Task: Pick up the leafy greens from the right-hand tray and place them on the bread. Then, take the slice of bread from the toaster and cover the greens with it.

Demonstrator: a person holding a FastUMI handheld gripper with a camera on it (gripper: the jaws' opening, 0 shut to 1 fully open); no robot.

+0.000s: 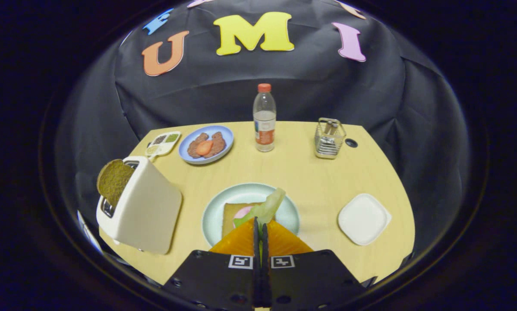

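Pinching the leafy greens (pixel 265 208), the jaws of the gripper (pixel 259 225) hang above bread (pixel 231 216) on the plate (pixel 213 216).

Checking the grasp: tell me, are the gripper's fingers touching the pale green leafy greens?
Touching. In the gripper view, the gripper is shut on the leafy greens, pinching them.

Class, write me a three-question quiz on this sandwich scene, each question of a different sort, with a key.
1. True or false: the gripper is shut on the leafy greens.
2. Where is the dark bread slice? A in the toaster B on the blue plate C on the white tray
3. Fill in: the greens hang over the bread on the pale green ____.

Key: 1 true; 2 A; 3 plate.
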